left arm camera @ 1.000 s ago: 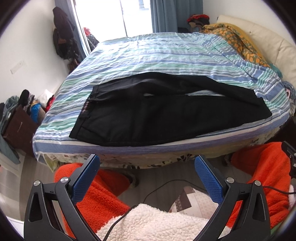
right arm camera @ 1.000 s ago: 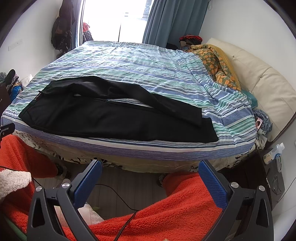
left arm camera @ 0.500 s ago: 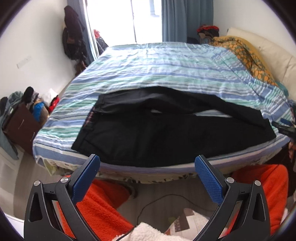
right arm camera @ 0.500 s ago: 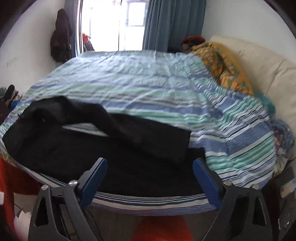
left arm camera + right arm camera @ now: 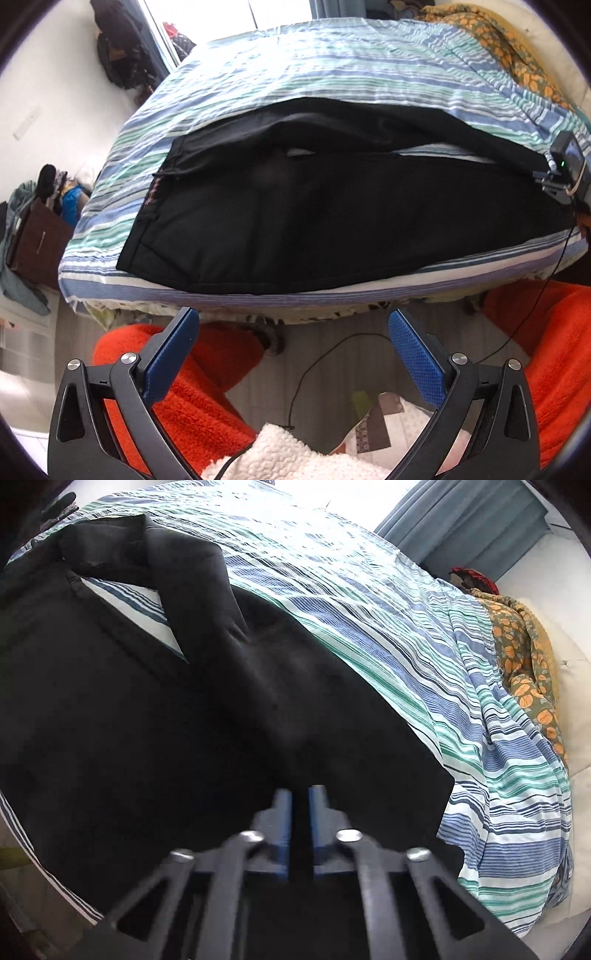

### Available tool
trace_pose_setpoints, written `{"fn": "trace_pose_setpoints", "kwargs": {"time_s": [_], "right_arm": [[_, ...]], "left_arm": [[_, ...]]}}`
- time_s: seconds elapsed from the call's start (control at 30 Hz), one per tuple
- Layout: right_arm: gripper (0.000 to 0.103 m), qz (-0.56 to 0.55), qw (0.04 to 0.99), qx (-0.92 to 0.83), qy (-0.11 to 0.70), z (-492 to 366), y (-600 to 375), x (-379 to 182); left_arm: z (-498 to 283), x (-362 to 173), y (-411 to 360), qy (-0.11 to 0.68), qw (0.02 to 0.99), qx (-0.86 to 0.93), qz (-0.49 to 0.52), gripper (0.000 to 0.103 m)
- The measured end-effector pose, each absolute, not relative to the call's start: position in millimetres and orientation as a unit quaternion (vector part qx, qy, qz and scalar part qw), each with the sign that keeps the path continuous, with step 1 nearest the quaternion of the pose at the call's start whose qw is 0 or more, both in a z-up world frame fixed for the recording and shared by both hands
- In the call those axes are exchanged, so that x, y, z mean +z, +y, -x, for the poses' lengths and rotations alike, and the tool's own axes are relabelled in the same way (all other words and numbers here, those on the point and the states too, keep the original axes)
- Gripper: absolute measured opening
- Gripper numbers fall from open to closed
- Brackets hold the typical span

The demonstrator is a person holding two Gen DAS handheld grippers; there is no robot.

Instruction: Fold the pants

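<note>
The striped bed (image 5: 332, 66) lies bare from ten to two o'clock beyond the pants (image 5: 332, 206). An orange patterned blanket (image 5: 524, 657) crowds the three o'clock edge.

Black pants (image 5: 314, 218) spread flat along near edge of striped bed (image 5: 332, 74) — waistband at left, legs running right, slim gap between legs showing sheet, leg ends near right edge.
</note>
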State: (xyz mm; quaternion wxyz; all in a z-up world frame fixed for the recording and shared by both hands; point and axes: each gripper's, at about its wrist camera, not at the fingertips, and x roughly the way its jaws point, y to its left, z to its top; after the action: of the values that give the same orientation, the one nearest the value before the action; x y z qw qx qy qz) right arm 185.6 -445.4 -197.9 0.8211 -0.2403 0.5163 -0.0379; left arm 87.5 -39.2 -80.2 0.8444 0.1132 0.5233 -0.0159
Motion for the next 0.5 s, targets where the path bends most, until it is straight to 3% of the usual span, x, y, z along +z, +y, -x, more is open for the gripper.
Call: {"fn": "trace_pose_setpoints", "kwargs": {"time_s": [0.13,0.17,0.2,0.23,0.27,0.37,0.5], "right_arm": [[0.004,0.165,0.854,-0.084,0.487,-262.0,-507.8,-113.7],[0.01,0.125,0.854,-0.102,0.494,-287.1,-533.7,-97.5],[0.019,0.093,0.85,-0.132,0.502,-306.1,-557.6,-87.8],[0.041,0.064,0.843,-0.172,0.506,-319.7,-583.6,-80.7],[0.055,0.047,0.844,-0.197,0.496,-323.0,-601.4,-75.6],[0.055,-0.014,0.859,-0.227,0.459,-300.3,-635.4,-79.5],[0.051,-0.195,0.843,-0.166,0.473,-265.7,-659.9,-140.0]], "left_arm": [[-100.2,-82.7,-47.8,0.53,0.839,-0.012,-0.12,0.102],[-104.4,-82.2,-49.2,0.53,0.839,-0.011,-0.119,0.102],[-109.1,-82.0,-50.3,0.531,0.839,-0.011,-0.115,0.102],[-112.4,-81.0,-51.9,0.532,0.839,-0.012,-0.111,0.102],[-115.2,-80.8,-54.4,0.531,0.84,-0.014,-0.108,0.102],[-117.8,-85.9,-58.0,0.529,0.842,-0.015,-0.106,0.102],[-126.9,-114.1,-58.3,0.568,0.817,-0.021,-0.095,0.102]]}}
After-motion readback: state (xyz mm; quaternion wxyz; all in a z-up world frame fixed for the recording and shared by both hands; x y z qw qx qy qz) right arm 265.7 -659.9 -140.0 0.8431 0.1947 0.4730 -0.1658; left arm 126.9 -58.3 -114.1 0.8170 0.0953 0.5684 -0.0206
